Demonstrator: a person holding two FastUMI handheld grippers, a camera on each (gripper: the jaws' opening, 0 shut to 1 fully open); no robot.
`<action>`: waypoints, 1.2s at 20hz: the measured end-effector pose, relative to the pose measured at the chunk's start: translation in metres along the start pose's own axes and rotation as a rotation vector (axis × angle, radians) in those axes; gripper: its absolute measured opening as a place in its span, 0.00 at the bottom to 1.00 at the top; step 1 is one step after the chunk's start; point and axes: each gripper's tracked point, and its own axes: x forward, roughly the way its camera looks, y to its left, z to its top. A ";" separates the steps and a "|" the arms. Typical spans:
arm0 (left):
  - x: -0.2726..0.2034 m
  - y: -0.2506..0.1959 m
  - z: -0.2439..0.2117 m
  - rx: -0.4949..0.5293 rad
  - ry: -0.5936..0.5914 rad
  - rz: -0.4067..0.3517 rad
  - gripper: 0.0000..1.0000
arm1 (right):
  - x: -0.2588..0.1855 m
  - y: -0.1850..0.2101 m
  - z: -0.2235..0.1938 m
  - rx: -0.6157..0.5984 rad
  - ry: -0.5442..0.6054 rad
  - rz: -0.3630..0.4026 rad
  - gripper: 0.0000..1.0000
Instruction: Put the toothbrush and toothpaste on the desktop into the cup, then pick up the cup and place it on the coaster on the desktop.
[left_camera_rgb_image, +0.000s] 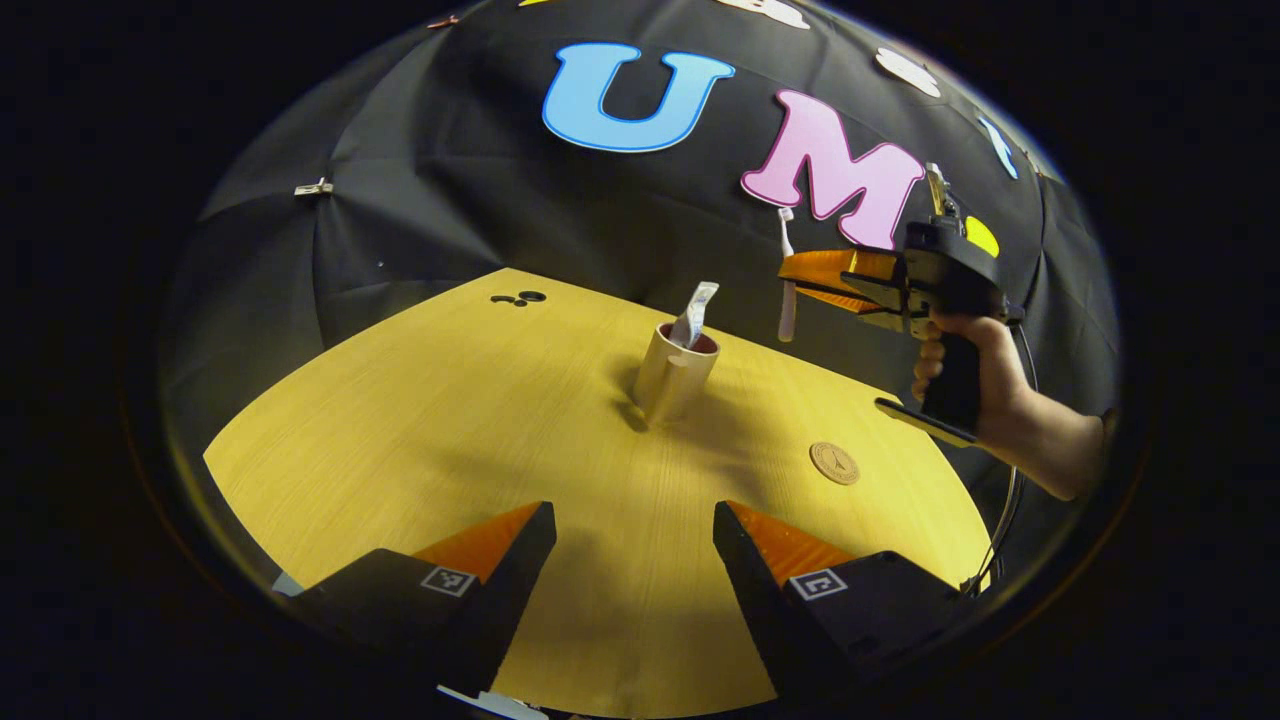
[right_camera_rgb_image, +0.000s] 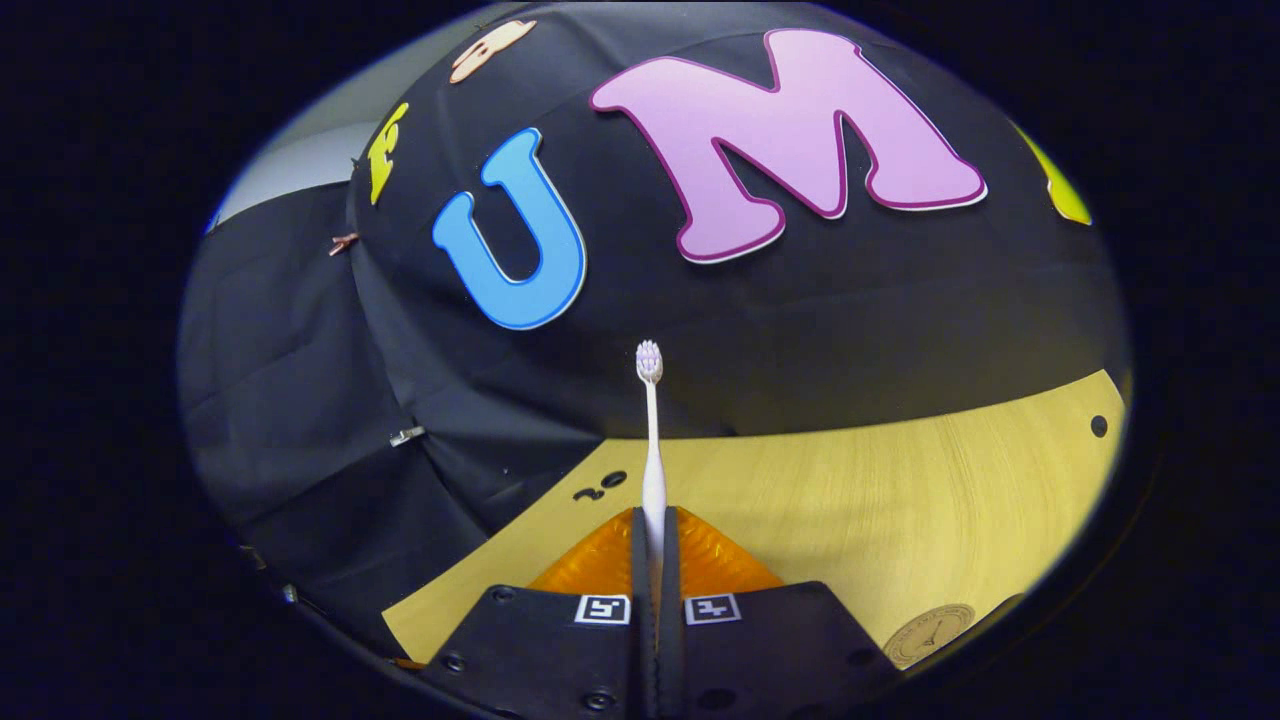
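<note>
A tan cup (left_camera_rgb_image: 675, 372) stands upright on the yellow wooden desktop (left_camera_rgb_image: 450, 420), with the toothpaste tube (left_camera_rgb_image: 693, 314) sticking out of its mouth. A round brown coaster (left_camera_rgb_image: 834, 463) lies to the cup's right, also at the desk's near edge (right_camera_rgb_image: 930, 634). My right gripper (left_camera_rgb_image: 795, 283), held by a hand, hovers in the air right of the cup and above it. It is shut on the white toothbrush (right_camera_rgb_image: 652, 440), which stands upright, bristles on top (left_camera_rgb_image: 786, 270). My left gripper (left_camera_rgb_image: 634, 530) is open above the near desktop, nothing between its fingers.
Small dark holes (left_camera_rgb_image: 520, 298) mark the desk's far left corner (right_camera_rgb_image: 598, 486). The black cloth wall (left_camera_rgb_image: 450, 180) closes the back and sides. A person's forearm (left_camera_rgb_image: 1050, 440) reaches in from the right, with a cable behind it.
</note>
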 end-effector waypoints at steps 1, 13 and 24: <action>0.000 0.004 0.002 -0.006 -0.008 0.003 0.98 | 0.008 0.002 -0.001 -0.003 -0.019 -0.001 0.05; 0.033 0.012 0.001 0.082 -0.015 -0.063 0.98 | 0.068 -0.014 -0.043 -0.024 -0.083 -0.040 0.05; 0.042 0.011 -0.006 0.068 0.012 -0.060 0.98 | 0.049 -0.024 -0.080 -0.077 -0.039 -0.060 0.74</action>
